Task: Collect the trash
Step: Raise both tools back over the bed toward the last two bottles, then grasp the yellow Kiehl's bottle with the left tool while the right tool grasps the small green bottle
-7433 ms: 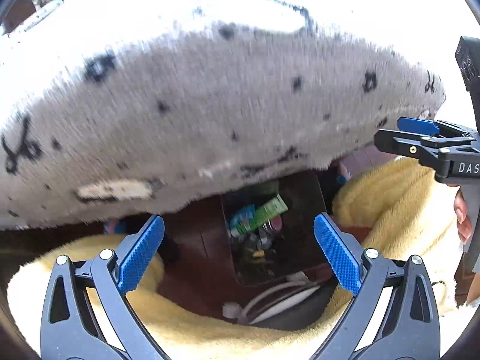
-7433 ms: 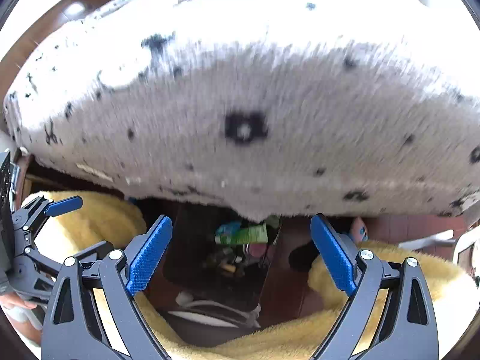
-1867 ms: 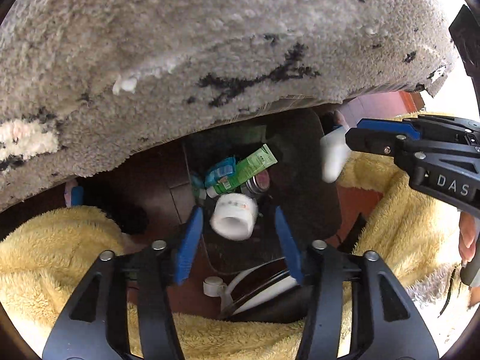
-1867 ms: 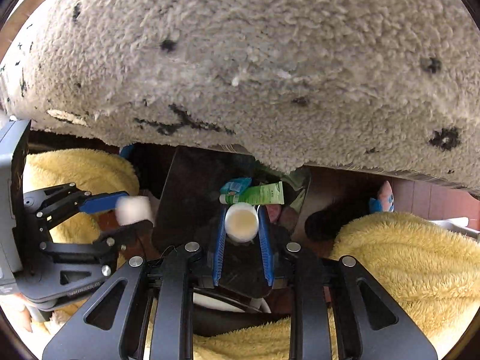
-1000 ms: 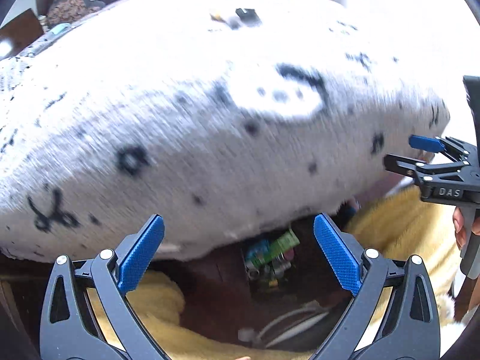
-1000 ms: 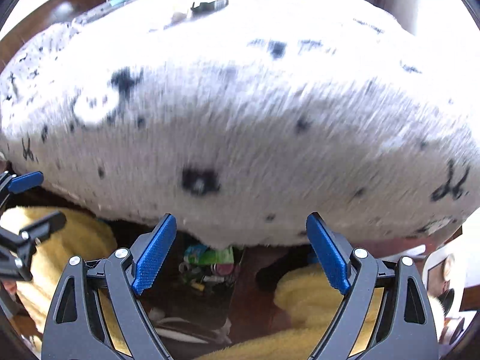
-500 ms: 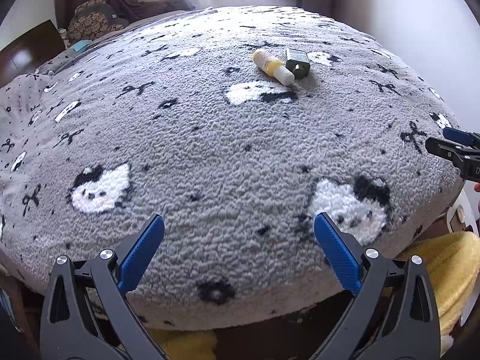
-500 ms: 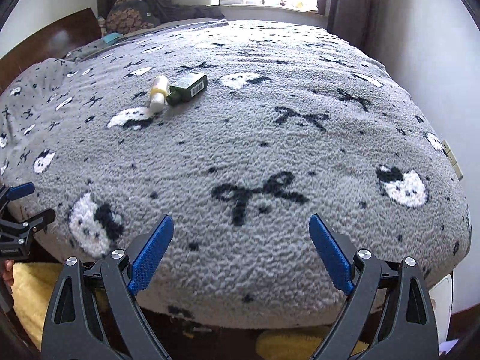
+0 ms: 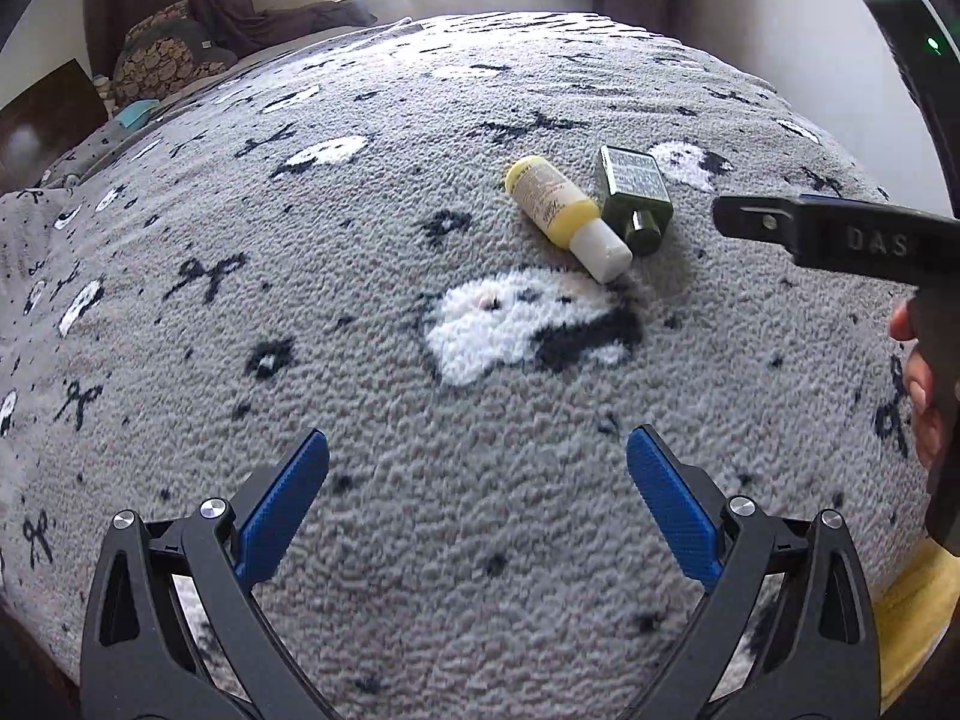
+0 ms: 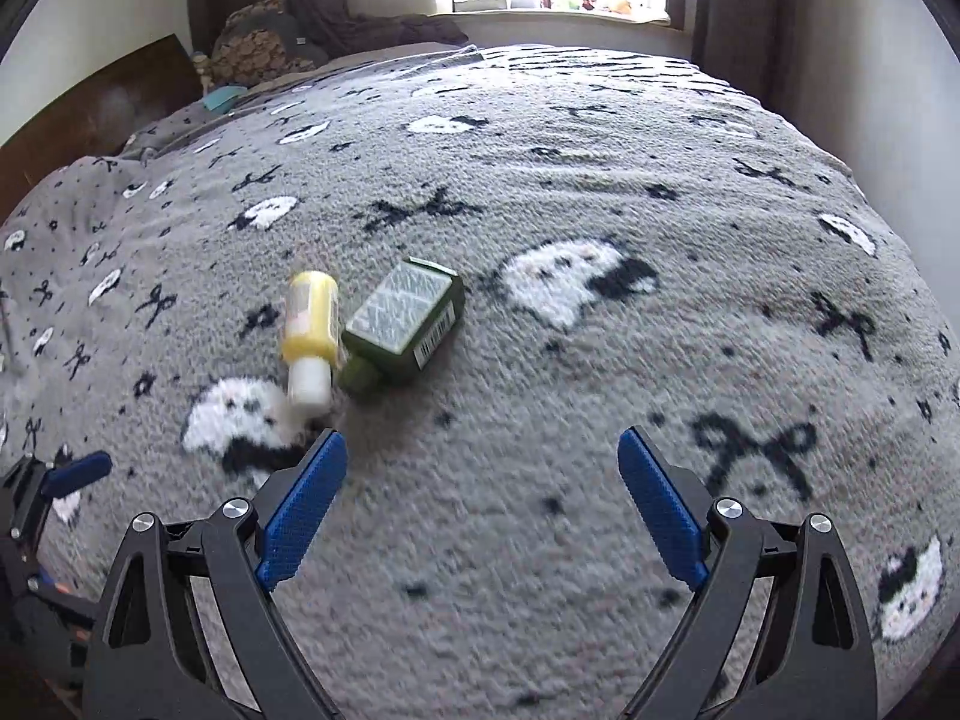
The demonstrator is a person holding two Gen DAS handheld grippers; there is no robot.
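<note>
A yellow bottle with a white cap (image 9: pixel 567 216) lies on the grey bed blanket (image 9: pixel 336 312), beside a dark green square bottle (image 9: pixel 636 198). Both also show in the right wrist view: the yellow bottle (image 10: pixel 309 330) left of the green bottle (image 10: pixel 405 321). My left gripper (image 9: pixel 477 498) is open and empty, above the blanket, short of the bottles. My right gripper (image 10: pixel 483 492) is open and empty, near the bottles and slightly right of them. Its side shows at the right of the left wrist view (image 9: pixel 840 237).
The grey blanket with black bows and white cat faces covers a bed. Pillows (image 10: pixel 264 42) lie at the far left by a dark headboard (image 10: pixel 90 114). A window sill (image 10: pixel 558 18) and curtains are at the back. A yellow towel (image 9: pixel 912 606) shows at the bed's right edge.
Both grippers have risen from the bin below the bed edge and moved forward over the blanket toward the two bottles. Both stay open and empty.
</note>
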